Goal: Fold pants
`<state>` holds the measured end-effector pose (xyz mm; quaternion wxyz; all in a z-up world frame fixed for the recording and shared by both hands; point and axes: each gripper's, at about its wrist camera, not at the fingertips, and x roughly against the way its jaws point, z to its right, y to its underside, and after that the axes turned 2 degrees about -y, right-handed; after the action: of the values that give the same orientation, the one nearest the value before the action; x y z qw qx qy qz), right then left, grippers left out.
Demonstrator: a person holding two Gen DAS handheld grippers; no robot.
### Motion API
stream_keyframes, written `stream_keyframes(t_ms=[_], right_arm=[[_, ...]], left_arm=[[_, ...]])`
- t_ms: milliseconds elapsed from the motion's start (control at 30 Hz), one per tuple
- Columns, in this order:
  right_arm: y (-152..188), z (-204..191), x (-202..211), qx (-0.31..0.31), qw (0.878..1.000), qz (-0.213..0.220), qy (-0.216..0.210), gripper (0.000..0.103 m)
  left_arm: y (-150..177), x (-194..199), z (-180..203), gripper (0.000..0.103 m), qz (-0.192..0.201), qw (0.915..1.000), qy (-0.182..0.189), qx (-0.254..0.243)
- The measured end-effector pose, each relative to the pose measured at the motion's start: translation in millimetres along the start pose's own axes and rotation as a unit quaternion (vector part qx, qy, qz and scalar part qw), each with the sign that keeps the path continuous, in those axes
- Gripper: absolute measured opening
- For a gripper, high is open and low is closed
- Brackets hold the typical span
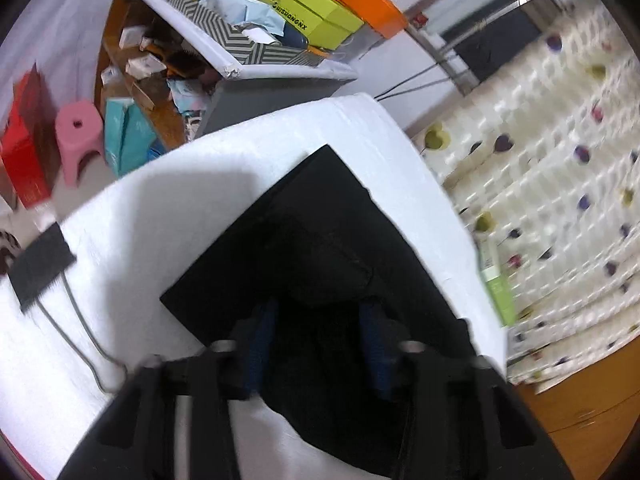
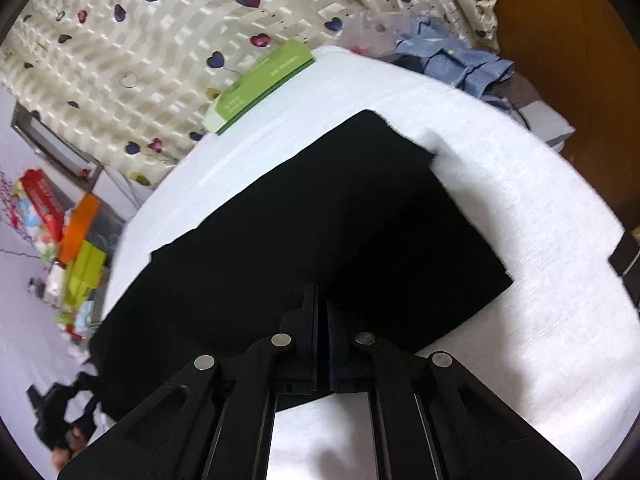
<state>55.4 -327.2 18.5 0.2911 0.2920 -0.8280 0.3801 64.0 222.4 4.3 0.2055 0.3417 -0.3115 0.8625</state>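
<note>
1. Although one fold appears made, the black pants (image 2: 288, 220) still lie as a long flat panel on the white table cover (image 2: 500, 184); by judgement, at least one further fold is left.
2. Their long axis runs across the right wrist view from lower left to upper right, the squared end toward the green box (image 2: 260, 84).
3. Left gripper (image 1: 320, 336): fingers apart, straddling the cloth's near part, gripping nothing visible.
4. Right gripper (image 2: 322, 312): fingers together over the near edge; whether cloth is pinched cannot be told.
5. Beyond lies a heart-print curtain (image 2: 140, 40).
</note>
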Motion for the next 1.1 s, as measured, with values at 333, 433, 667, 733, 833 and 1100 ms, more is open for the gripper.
stream_keyframes(t_ms=[333,433,667,733,833,1100], right_arm=[[20.9,0.5,24.0,0.050,0.998,-0.022,-0.028,0.004],[20.8,0.1,22.4,0.058,0.998,-0.021,-0.024,0.004],[14.4,4.8,24.4,0.070,0.997,-0.032,0.003,0.014],[17.5,8.7,36.1,0.074,0.997,-0.026,0.019,0.017],[12.6,15.1,59.9,0.083,0.996,0.017,0.039,0.019],[-40.8,26.0,9.1,0.151,0.985,0.015,0.078,0.033]], left_arm=[[11.4,17.4,-11.1,0.007,0.001,0.9970,-0.022,-0.074],[10.2,13.8,-11.5,0.007,-0.010,0.9966,-0.021,-0.079],[16.5,20.1,-12.2,0.009,-0.030,0.9907,-0.048,-0.124],[16.6,31.5,-17.9,0.023,-0.012,0.9891,-0.073,-0.128],[12.4,46.8,-25.5,0.026,0.020,0.9872,-0.097,-0.125],[36.8,27.7,42.4,0.026,0.002,0.9715,-0.020,-0.236]])
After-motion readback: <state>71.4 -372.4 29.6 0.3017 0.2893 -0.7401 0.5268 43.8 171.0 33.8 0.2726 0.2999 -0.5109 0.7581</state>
